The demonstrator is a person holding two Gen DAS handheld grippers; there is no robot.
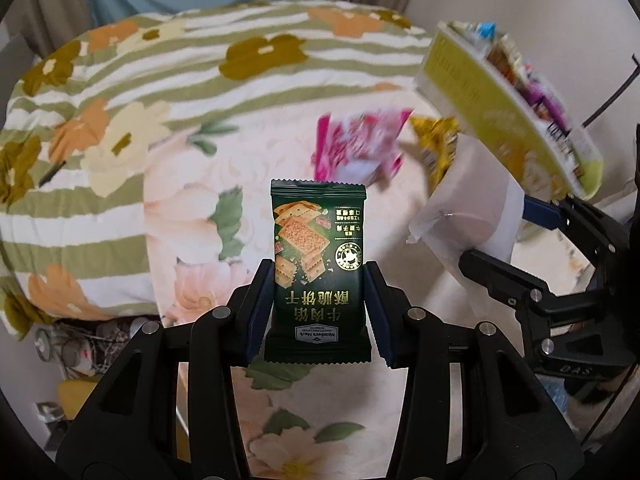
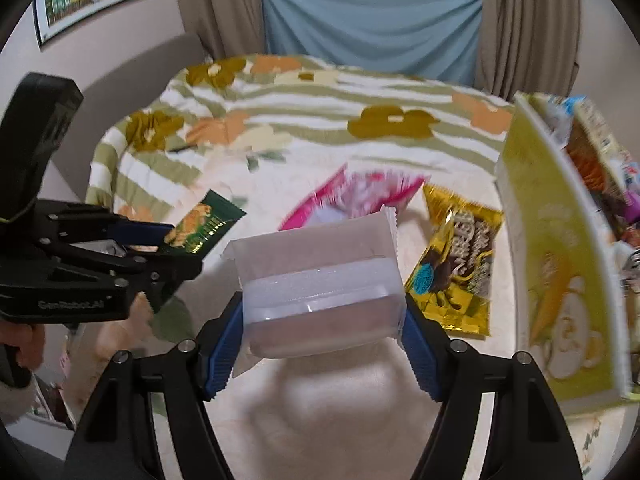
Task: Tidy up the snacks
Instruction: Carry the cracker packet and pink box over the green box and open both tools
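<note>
Your left hand-held gripper (image 1: pixel 319 306) is clamped on a dark green cracker pack (image 1: pixel 318 264) — pads press its two long sides, print upside down to the camera, pack raised above the bed (image 1: pixel 180 208). From the right wrist view that same pack (image 2: pixel 206 224) sticks out of the left hand-held gripper (image 2: pixel 176 250) at a tilt, off to the left.

Your right hand-held gripper (image 2: pixel 322 334) grips a frosted white pack (image 2: pixel 316 280) with a pale pinkish block inside — blue pads on both short ends, held over the bed (image 2: pixel 320 400). In the left view it shows at right as a white pack (image 1: pixel 468 220) in the right hand-held gripper (image 1: pixel 508 248).

Just past the white pack, a gold snack bag (image 2: pixel 458 268) lies flat on the bed, and beside it on the left a pink bag (image 2: pixel 356 196), blurred. Left view shows both too: pink bag (image 1: pixel 360 142), gold bag (image 1: pixel 438 144).

Right side: a yellow-green box (image 2: pixel 560 280) with a cartoon print, tilted, several snack packets (image 2: pixel 600 168) inside; contents too blurred to name. Same box (image 1: pixel 500 108) in the left view.

Far end: green-striped floral blanket (image 2: pixel 320 120), then curtains (image 2: pixel 524 24).
</note>
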